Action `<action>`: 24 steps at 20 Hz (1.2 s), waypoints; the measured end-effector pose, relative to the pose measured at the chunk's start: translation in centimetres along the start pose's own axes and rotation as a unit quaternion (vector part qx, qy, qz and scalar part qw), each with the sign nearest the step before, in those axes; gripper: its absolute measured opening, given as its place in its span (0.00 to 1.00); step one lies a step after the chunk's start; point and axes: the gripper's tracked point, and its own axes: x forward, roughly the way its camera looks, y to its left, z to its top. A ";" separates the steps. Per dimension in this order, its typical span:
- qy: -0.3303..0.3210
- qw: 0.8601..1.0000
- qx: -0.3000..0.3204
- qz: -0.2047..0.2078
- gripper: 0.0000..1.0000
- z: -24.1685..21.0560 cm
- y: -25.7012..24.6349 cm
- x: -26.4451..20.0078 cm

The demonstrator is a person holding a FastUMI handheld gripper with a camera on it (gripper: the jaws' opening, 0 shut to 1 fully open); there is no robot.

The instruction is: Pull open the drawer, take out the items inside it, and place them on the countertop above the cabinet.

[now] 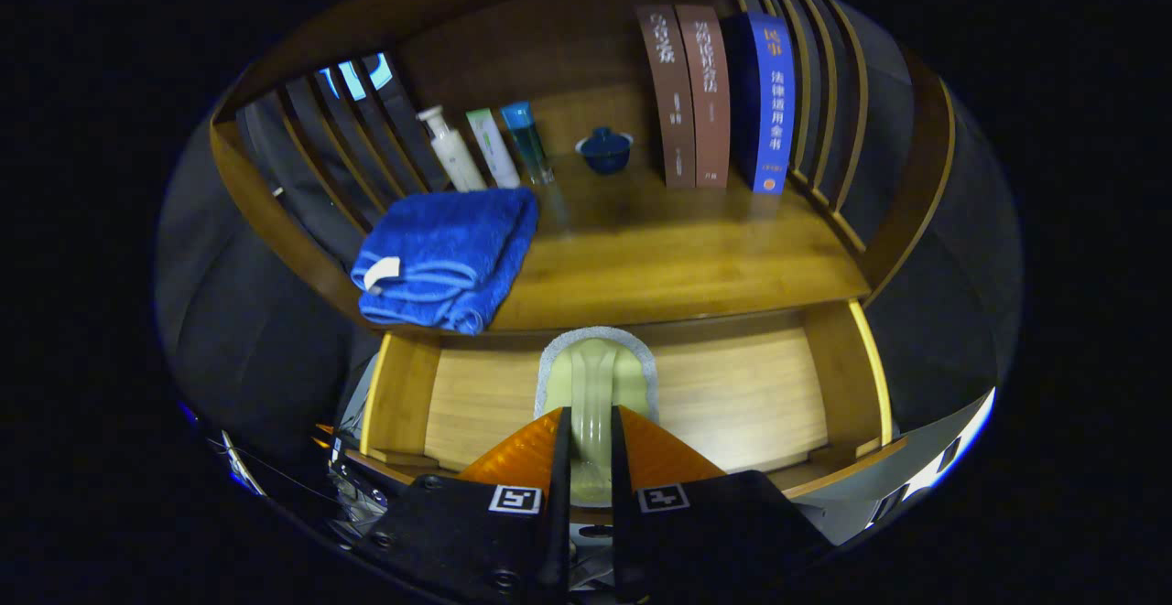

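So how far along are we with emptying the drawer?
Done: the wooden drawer is pulled open, and a folded blue towel lies on the wooden countertop, though whether it came from the drawer can't be told. In hand: the gripper is closed on a pale green scrubbing brush over the drawer. Left: set the brush on the countertop. Nothing else shows in the visible part of the drawer.

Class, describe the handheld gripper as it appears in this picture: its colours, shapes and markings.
The gripper has two thin black fingers, each backed by a ribbed, orange, wedge-shaped pad. Behind them sits a black body made of two blocks, each carrying a small square black-and-white marker. Dark screw heads show on the left block.
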 end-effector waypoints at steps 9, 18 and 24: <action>-0.022 0.999 -0.019 -0.023 0.24 8.8 -0.1 5.1; 0.006 0.999 -0.017 -0.037 0.24 11.5 -0.6 12.4; 0.016 0.999 -0.011 -0.036 0.24 11.4 -1.3 14.3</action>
